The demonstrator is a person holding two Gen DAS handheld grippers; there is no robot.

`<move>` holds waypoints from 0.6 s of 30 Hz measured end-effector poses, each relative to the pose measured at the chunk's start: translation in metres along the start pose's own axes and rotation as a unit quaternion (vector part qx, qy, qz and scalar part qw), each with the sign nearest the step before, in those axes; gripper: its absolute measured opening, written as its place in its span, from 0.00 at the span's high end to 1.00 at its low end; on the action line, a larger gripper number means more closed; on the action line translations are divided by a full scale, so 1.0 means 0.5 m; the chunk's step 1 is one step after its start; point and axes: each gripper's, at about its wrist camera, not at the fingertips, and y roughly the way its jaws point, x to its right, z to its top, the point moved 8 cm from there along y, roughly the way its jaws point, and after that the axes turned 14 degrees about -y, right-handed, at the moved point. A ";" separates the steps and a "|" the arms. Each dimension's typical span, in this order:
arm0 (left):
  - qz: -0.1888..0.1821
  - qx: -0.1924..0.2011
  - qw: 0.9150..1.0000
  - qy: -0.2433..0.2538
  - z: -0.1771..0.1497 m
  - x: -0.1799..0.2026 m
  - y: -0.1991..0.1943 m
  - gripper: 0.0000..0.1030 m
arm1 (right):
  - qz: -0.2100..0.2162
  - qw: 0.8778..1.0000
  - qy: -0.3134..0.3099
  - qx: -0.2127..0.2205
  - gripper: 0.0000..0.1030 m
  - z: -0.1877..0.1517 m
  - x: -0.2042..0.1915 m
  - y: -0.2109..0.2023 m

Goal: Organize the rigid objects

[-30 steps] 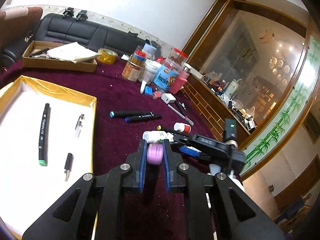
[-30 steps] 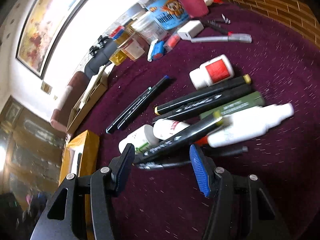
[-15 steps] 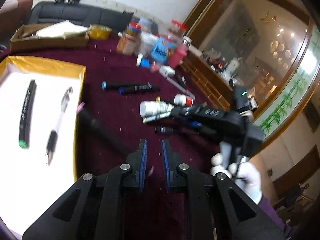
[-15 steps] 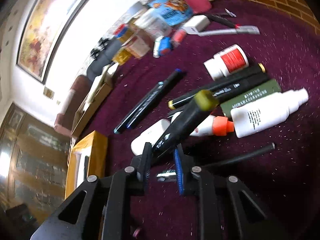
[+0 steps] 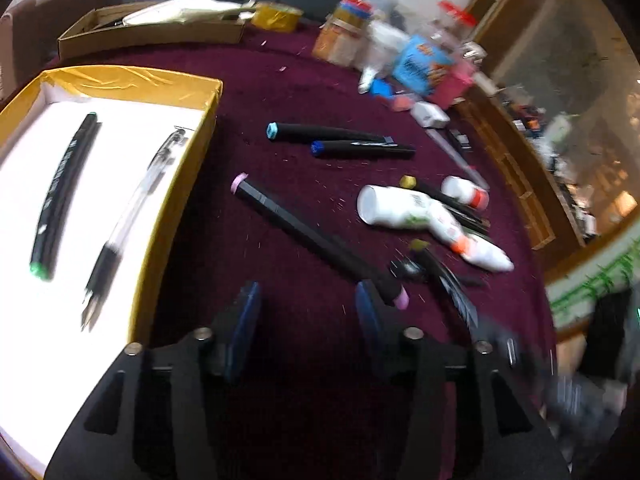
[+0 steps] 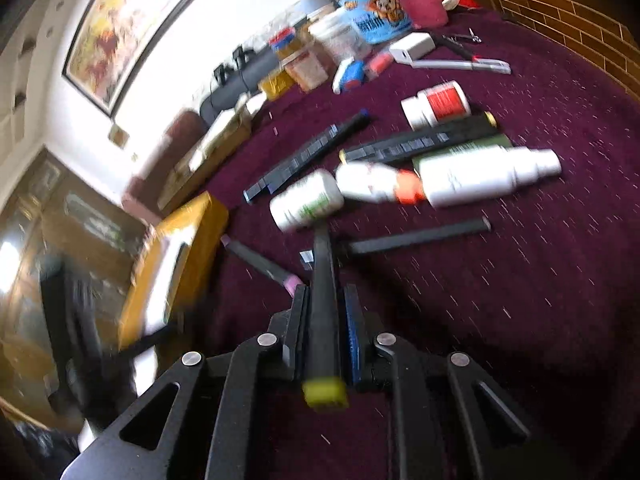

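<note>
Two round white plastic bottles (image 6: 486, 176) on fuzzy maroon cloth (image 6: 540, 280).

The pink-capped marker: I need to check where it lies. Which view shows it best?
Left wrist: the pink-capped marker lies whole on the cloth beside the gold box. Right wrist shows it blurred.

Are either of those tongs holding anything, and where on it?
The right tongs grip a black marker near its yellow-capped end. The left tongs, opening, hold nothing.
</note>
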 end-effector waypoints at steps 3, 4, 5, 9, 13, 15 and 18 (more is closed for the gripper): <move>0.059 0.014 0.998 0.005 0.029 0.019 0.051 0.34 | -0.029 0.999 -0.032 -0.005 0.85 -0.018 0.007 -0.013; 0.076 0.014 0.997 0.018 0.032 0.025 0.063 0.30 | -0.035 0.999 -0.038 -0.005 0.85 -0.020 0.012 -0.019; 0.090 0.021 0.995 0.035 0.033 0.032 0.075 0.29 | -0.034 0.999 -0.040 -0.004 0.85 -0.020 0.015 -0.022; 0.111 0.039 0.985 0.126 0.010 0.049 0.082 0.53 | -0.046 0.997 -0.056 -0.008 0.84 -0.016 0.025 -0.024; 0.079 0.002 0.988 0.129 -0.015 0.016 0.044 0.88 | -0.040 0.997 -0.070 -0.019 0.83 -0.017 0.020 -0.005; 0.070 -0.004 0.990 0.120 -0.019 0.003 0.036 0.88 | -0.035 0.996 -0.074 -0.019 0.83 -0.013 0.013 0.007; 0.080 0.005 0.988 0.128 -0.016 0.013 0.040 0.88 | -0.032 0.996 -0.080 -0.018 0.72 0.000 -0.002 0.024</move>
